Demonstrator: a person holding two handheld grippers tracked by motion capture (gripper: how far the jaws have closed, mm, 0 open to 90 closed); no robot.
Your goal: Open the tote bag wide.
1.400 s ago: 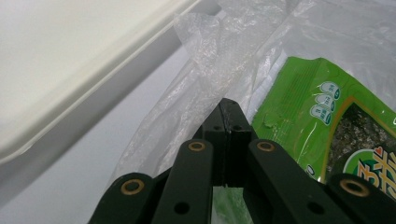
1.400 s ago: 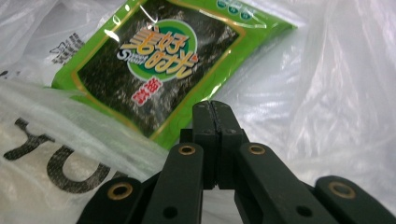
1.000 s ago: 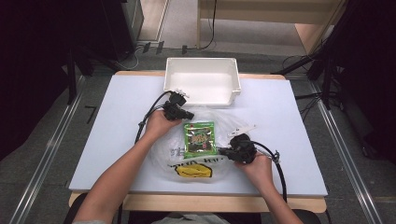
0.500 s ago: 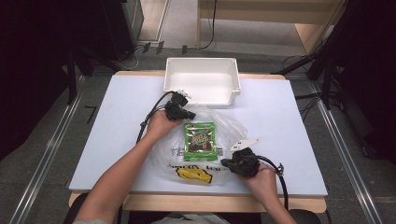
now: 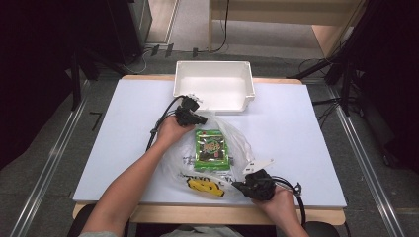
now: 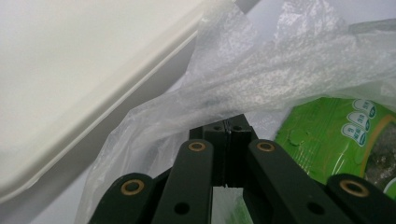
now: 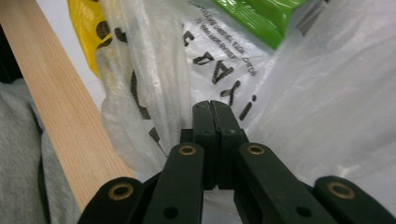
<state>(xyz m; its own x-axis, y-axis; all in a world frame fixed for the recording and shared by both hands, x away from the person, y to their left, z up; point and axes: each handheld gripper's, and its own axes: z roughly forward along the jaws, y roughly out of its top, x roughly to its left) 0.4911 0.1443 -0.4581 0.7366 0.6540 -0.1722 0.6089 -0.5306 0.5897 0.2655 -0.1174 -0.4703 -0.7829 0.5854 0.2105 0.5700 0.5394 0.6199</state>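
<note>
The thin see-through plastic bag (image 5: 220, 153) lies flat in the middle of our pale worktop (image 5: 296, 128), with a green snack packet (image 5: 212, 148) inside it. Our left tool (image 5: 196, 118) is closed on the bag's far edge, beside the white plastic bin (image 5: 213, 85). Our right tool (image 5: 242, 186) pinches the near edge. We judge the packing nearly done. The bag has a yellow patch (image 5: 205, 186) and black letters we cannot read.

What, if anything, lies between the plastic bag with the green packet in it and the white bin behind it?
Nothing visible does. The plastic bag lies just in front of the white bin, its top edge pinched by the left gripper next to the bin's front wall. The right gripper pinches the bag's near corner.
</note>
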